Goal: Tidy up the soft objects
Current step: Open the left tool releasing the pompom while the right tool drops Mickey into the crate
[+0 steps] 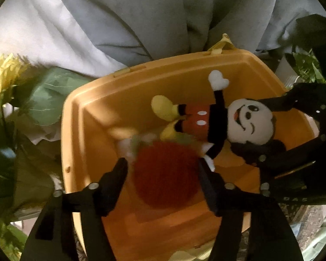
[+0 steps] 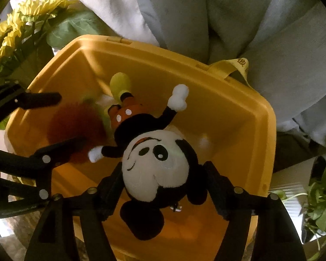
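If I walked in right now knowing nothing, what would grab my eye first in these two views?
Probably the mouse plush toy, lying face up inside the big yellow bin, its head between the fingers of the right gripper. Beside it in the bin sits a fuzzy red strawberry plush, blurred, between the open fingers of the left gripper. Yellow artificial sunflowers stand just outside the bin.

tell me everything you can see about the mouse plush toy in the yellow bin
The mouse plush toy is soft fabric: cream face, black ears and arms, white gloves, red shorts with white buttons, yellow shoes. It lies face up inside the yellow bin, one arm raised, feet beside a fuzzy red toy. The right hand-held gripper straddles its head, fingers apparently not squeezing.
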Demonstrator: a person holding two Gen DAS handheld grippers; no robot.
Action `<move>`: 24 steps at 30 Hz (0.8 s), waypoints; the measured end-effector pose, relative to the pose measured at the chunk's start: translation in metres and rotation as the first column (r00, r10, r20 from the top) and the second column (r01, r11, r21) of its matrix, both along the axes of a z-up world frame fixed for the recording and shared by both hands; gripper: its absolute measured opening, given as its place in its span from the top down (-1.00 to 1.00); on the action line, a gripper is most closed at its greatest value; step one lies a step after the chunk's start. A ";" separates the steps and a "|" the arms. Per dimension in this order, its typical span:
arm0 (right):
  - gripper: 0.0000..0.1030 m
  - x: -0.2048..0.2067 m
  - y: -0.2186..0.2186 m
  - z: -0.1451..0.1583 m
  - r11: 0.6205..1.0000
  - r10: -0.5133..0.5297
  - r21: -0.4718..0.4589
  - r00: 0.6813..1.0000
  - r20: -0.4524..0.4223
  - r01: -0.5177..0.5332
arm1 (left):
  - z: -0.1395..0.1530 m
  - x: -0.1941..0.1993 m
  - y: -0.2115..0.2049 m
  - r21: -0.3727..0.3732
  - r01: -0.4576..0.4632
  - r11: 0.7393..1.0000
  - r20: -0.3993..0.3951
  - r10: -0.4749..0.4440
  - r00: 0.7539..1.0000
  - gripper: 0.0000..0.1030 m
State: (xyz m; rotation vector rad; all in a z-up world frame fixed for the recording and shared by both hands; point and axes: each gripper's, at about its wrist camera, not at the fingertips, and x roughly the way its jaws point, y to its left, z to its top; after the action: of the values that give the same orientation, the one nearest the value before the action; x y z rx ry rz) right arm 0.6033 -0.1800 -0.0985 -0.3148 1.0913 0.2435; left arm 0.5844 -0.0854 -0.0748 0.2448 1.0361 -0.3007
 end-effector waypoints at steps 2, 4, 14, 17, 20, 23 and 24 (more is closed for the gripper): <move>-0.41 -0.002 0.003 0.006 1.000 0.005 -0.011 1.000 0.004 -0.005 | 0.003 -0.003 0.000 0.017 -0.003 1.000 0.016 0.003 1.000 -0.43; -0.41 -0.005 0.006 0.010 1.000 0.013 -0.022 1.000 0.003 -0.013 | 0.008 -0.008 0.000 0.028 -0.007 1.000 0.030 0.006 1.000 -0.50; -0.41 -0.011 0.003 0.032 0.999 -0.020 -0.044 0.999 0.041 0.021 | 0.042 -0.029 0.011 0.076 -0.056 0.996 0.137 0.045 0.990 -0.67; -0.41 -0.014 0.003 0.040 0.999 -0.026 -0.034 0.998 0.054 0.027 | 0.052 -0.032 0.013 0.074 -0.079 0.994 0.163 0.066 0.984 -0.71; -0.41 -0.015 0.002 0.045 0.999 -0.038 -0.025 0.996 0.082 0.040 | 0.061 -0.035 0.016 0.064 -0.105 0.992 0.189 0.092 0.978 -0.73; -0.41 -0.010 0.000 0.040 0.999 -0.051 -0.010 0.997 0.053 0.052 | 0.065 -0.035 0.020 0.067 -0.127 0.990 0.202 0.112 0.973 -0.73; -0.41 -0.008 -0.001 0.037 0.998 -0.056 -0.006 0.998 0.038 0.056 | 0.066 -0.036 0.020 0.073 -0.131 0.989 0.207 0.114 0.972 -0.73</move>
State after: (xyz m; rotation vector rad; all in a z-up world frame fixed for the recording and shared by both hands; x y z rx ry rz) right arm 0.5950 -0.1812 -0.0612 -0.2940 1.0619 0.1834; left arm 0.5486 -0.0651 -0.0089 0.2816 0.8590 -0.1161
